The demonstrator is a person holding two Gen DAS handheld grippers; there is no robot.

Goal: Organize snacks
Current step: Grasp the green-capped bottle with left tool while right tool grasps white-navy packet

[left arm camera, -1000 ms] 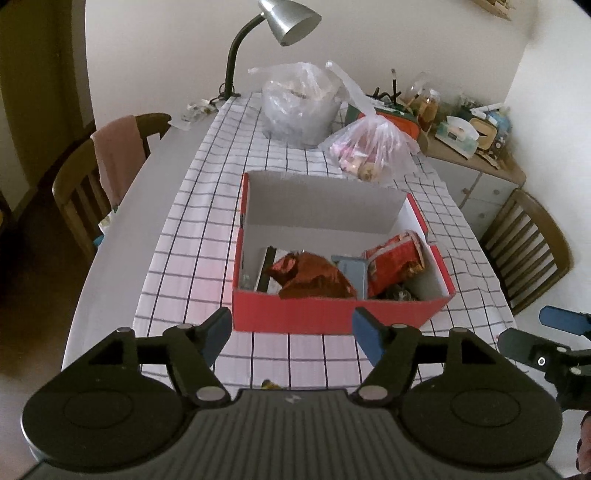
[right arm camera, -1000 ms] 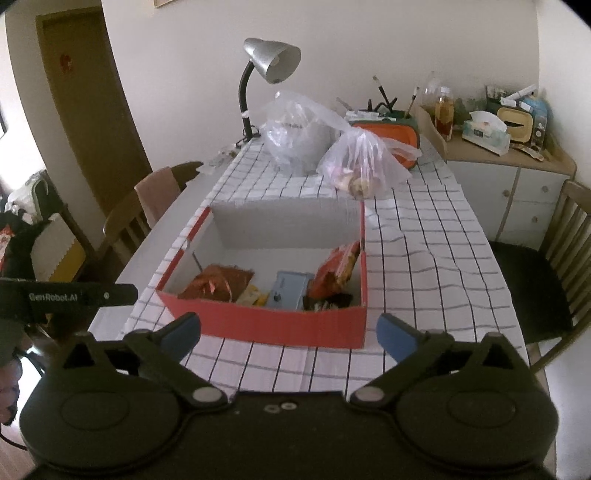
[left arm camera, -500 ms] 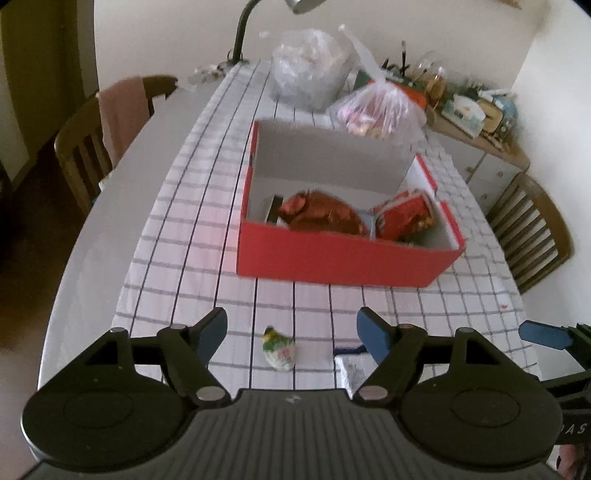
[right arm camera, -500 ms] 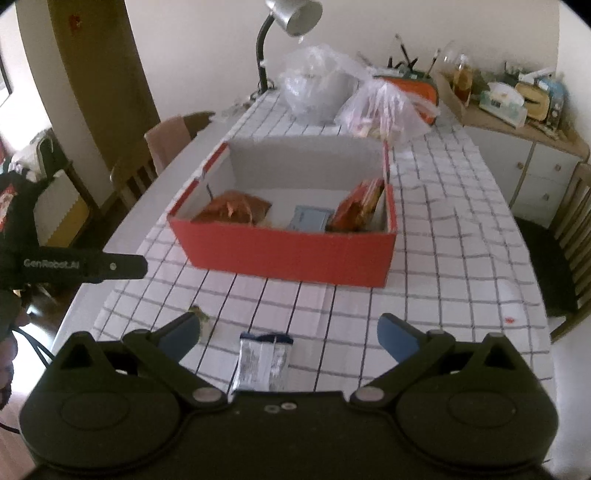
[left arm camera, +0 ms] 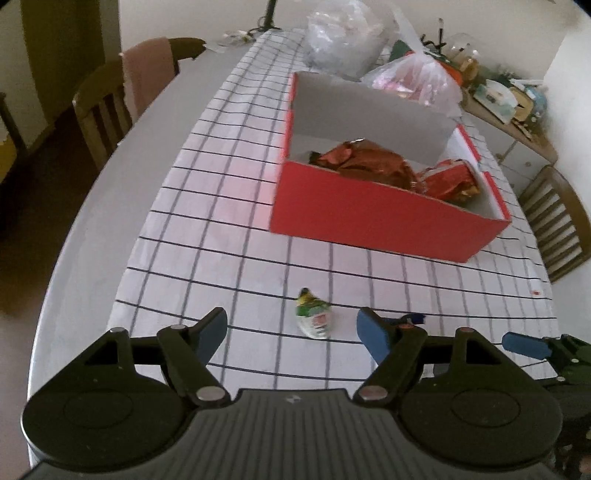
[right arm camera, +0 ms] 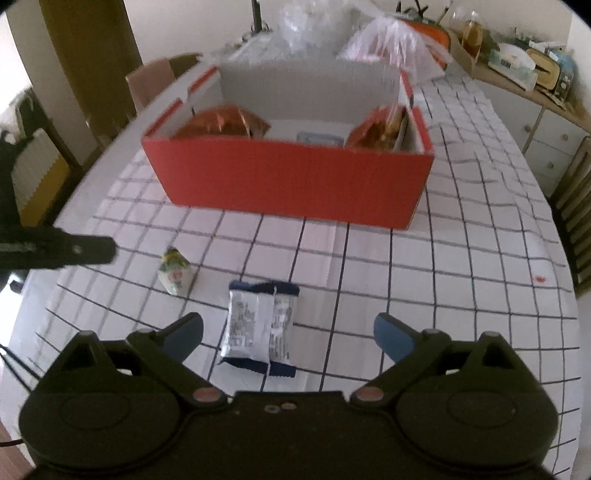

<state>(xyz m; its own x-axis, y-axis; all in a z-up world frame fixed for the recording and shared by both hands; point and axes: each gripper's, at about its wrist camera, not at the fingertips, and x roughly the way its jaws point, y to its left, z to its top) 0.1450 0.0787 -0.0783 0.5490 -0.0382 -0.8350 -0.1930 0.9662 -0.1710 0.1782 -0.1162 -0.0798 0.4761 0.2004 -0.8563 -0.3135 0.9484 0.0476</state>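
A red cardboard box [left arm camera: 369, 218] [right arm camera: 291, 184] stands on the checked tablecloth and holds several snack bags, among them a brown foil bag [left arm camera: 369, 166] [right arm camera: 221, 120] and an orange one [left arm camera: 448, 182] [right arm camera: 380, 129]. In front of it lie a small green-and-white packet [left arm camera: 314, 317] [right arm camera: 173, 271] and a silver packet with dark blue ends [right arm camera: 260, 328]. My left gripper [left arm camera: 291, 336] is open above the cloth, the small packet lying between and just beyond its fingertips. My right gripper [right arm camera: 288, 336] is open over the silver packet, its jaws wide apart and clear of it.
Two plastic bags [left arm camera: 347, 33] [left arm camera: 417, 81] sit behind the box. Wooden chairs [left arm camera: 107, 107] [left arm camera: 554, 218] stand at both sides of the table. A cluttered sideboard [right arm camera: 532, 96] lines the right wall. The table's bare grey edge [left arm camera: 92, 236] runs along the left.
Both grippers have sunk toward the table and tipped further down. The small packet and the silver packet have come into view in front of the box. Both stay open.
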